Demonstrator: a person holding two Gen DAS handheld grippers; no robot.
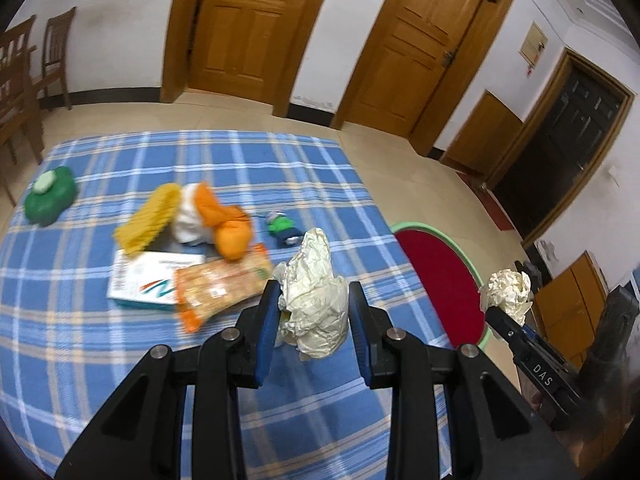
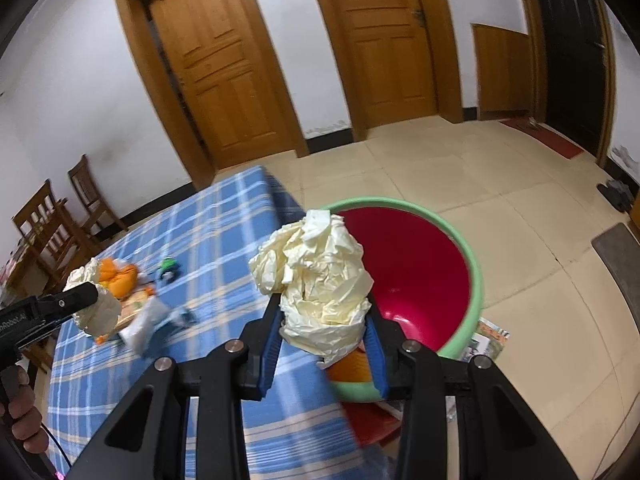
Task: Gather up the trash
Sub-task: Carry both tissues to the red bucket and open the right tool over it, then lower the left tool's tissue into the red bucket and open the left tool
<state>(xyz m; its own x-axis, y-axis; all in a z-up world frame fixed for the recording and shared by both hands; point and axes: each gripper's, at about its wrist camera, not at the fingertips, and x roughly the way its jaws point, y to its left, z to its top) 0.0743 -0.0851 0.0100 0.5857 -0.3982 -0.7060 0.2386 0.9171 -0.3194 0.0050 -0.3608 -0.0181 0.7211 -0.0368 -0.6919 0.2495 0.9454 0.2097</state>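
Left tool (image 1: 312, 312) angling down over checked worktop (image 1: 120, 360), clamping crumpled paper wad (image 1: 312, 304). Right tool (image 2: 324, 332) tilting down toward red basin (image 2: 476, 276), gripping second wad (image 2: 320, 280).

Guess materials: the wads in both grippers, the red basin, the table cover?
Wad in left gripper: thin crumpled paper, matte cream, sharp creases.
Wad in right gripper: same-looking paper.
Basin: likely moulded plastic; smooth, glossy red inside, green rim.
Table cover: woven cloth, matte blue plaid, draping over the edge.

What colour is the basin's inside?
Red, with a green rim; basin shows best in the right wrist view.
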